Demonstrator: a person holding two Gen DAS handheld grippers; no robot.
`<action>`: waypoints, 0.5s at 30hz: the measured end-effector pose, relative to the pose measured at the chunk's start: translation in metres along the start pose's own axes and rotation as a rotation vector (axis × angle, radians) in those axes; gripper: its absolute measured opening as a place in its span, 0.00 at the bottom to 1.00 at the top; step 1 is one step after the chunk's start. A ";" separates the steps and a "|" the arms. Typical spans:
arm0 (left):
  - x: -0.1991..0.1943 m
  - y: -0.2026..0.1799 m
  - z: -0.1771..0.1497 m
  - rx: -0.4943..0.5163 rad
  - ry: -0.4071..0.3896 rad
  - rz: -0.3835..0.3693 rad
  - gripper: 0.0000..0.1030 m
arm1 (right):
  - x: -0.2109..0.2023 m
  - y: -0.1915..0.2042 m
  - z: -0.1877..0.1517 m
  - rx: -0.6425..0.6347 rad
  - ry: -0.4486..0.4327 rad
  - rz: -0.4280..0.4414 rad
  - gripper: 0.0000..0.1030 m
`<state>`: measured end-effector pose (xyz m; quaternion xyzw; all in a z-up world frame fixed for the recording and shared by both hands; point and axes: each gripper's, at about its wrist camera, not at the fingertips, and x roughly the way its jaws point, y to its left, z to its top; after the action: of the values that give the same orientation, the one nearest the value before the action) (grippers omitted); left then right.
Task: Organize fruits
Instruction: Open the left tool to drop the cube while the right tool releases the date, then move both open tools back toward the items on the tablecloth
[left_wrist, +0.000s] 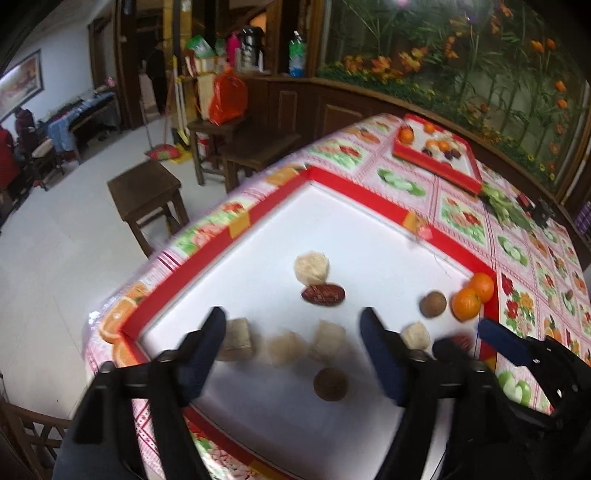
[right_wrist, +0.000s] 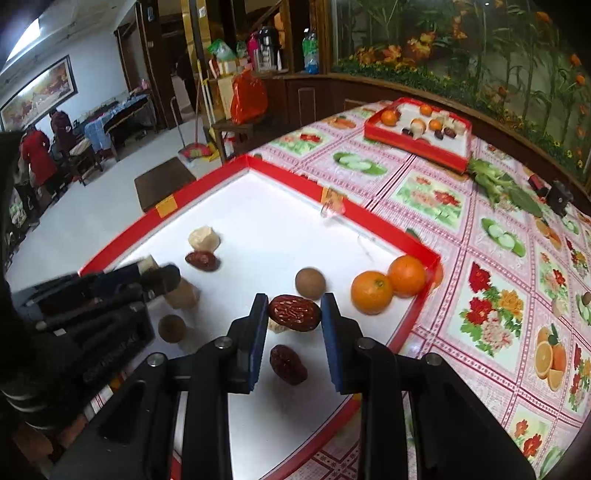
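A red-rimmed white tray holds the fruit. Over its near corner my left gripper stands open, and several pale lumps lie loose on the tray floor between its fingers. A brown round fruit sits just below them. My right gripper is shut on a red date, held above a second date. Two oranges and a brown round fruit lie toward the tray's right corner. Another date lies against a pale lump mid-tray.
A second red tray with mixed fruit stands at the far end of the flowered tablecloth, with leafy greens beside it. Wooden stools stand on the floor left of the table. People stand far off at the left.
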<state>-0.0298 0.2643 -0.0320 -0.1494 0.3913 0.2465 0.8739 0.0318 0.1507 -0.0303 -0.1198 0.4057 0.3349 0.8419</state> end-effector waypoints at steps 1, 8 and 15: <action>-0.003 -0.001 0.001 0.000 -0.012 0.006 0.78 | 0.002 0.001 -0.001 -0.004 0.009 -0.002 0.30; -0.027 -0.033 0.004 0.010 -0.078 -0.022 0.78 | -0.010 -0.008 -0.007 -0.005 -0.019 0.017 0.62; -0.044 -0.131 -0.020 0.211 -0.107 -0.165 0.82 | -0.061 -0.073 -0.025 0.067 -0.147 -0.031 0.70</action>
<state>0.0046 0.1323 -0.0029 -0.0750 0.3543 0.1387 0.9217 0.0374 0.0558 -0.0045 -0.0728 0.3518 0.3157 0.8782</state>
